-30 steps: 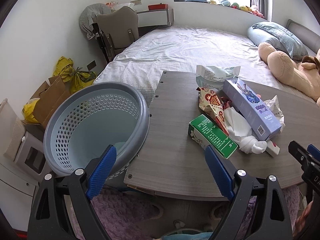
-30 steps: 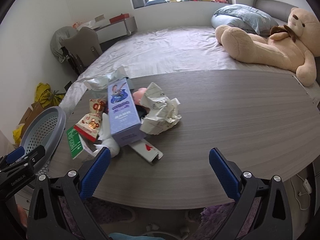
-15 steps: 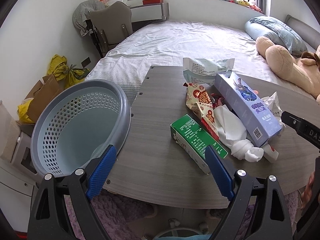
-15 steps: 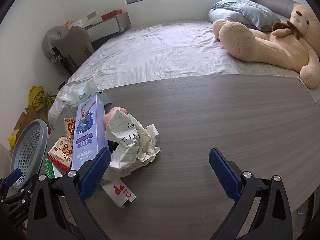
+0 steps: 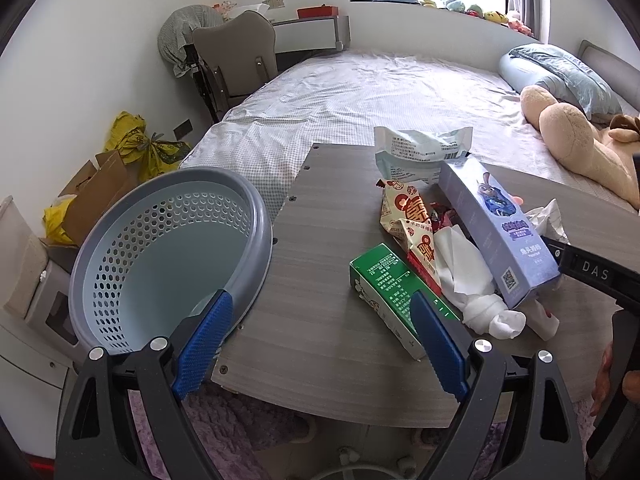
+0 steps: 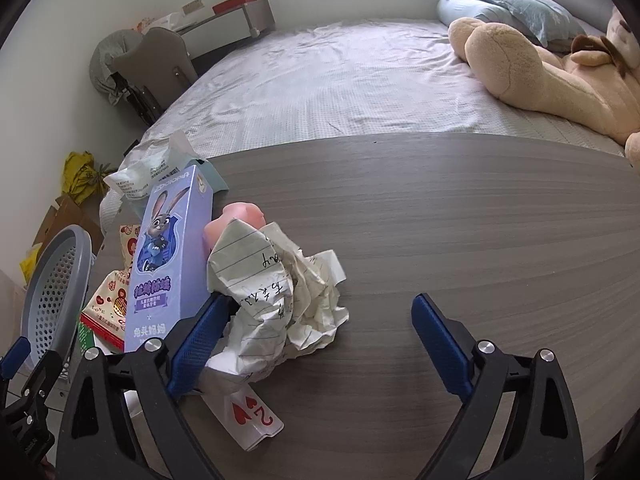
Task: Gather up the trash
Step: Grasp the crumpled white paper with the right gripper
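A pile of trash lies on the grey wooden table [image 5: 320, 320]: a green carton [image 5: 388, 284], a red-and-cream snack wrapper [image 5: 412, 220], a white tissue [image 5: 472, 284], a purple rabbit box [image 5: 500, 220] and a white pouch [image 5: 420, 152]. A crumpled lined paper [image 6: 280, 300] and a heart playing card [image 6: 248, 420] lie in the right wrist view. My left gripper [image 5: 320, 336] is open, with the carton by its right finger. My right gripper [image 6: 316, 344] is open, its left finger touching the paper. A grey-blue perforated basket [image 5: 168, 264] stands at the table's left edge.
A bed [image 5: 360, 92] with a large teddy bear [image 6: 540, 72] lies behind the table. A chair [image 5: 236, 64], yellow bags [image 5: 140, 148] and cardboard [image 5: 96, 196] stand by the left wall. The table's right half [image 6: 480, 220] is bare wood.
Both grippers have moved forward and lower toward the trash pile. The right gripper has closed in on the crumpled paper, which now lies between its fingers.
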`<state>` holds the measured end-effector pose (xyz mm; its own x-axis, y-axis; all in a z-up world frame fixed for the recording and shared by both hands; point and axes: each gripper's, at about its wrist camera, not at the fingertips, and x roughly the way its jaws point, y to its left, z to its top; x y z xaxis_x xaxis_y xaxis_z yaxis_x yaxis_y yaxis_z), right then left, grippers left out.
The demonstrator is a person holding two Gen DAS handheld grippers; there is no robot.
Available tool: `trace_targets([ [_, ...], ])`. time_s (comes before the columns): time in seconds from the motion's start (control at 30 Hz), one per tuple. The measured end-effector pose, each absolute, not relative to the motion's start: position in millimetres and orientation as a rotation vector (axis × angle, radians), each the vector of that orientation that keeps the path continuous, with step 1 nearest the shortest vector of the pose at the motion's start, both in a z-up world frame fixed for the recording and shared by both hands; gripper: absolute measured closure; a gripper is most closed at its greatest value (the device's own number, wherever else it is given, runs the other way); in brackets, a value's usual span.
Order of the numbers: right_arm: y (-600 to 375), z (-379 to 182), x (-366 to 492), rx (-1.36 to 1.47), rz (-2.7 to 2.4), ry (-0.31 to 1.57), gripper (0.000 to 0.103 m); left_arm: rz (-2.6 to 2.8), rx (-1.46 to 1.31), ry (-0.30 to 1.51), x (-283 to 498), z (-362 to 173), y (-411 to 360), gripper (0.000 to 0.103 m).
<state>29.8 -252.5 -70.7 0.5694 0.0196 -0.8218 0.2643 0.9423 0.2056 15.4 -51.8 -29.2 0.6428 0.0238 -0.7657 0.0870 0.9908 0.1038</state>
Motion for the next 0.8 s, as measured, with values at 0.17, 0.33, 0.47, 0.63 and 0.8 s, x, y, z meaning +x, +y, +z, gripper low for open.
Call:
trace_targets([
  [0.17,-253,-74,28,0.336,-0.122,0.969,0.054,-0.035,0.117,0.874,15,-28,-49,0.017],
  [0.33,-258,-69,22,0.359,-0.108,0.938,0.065,-0.050,0.100,0.881,15,-27,-51,0.017],
  [0.47,-263,-63,12,0.374,-0.114,0.909,0.066,-0.053,0.102,0.888,15,-28,-54,0.017],
  [0.63,-270,-57,-5,0.396,-0.128,0.880,0.066,-0.063,0.097,0.888,14,-27,-58,0.017],
  [0.8,-269,-57,-25,0.409,-0.132,0.867,0.066,-0.063,0.085,0.891,16,-25,-61,0.017],
])
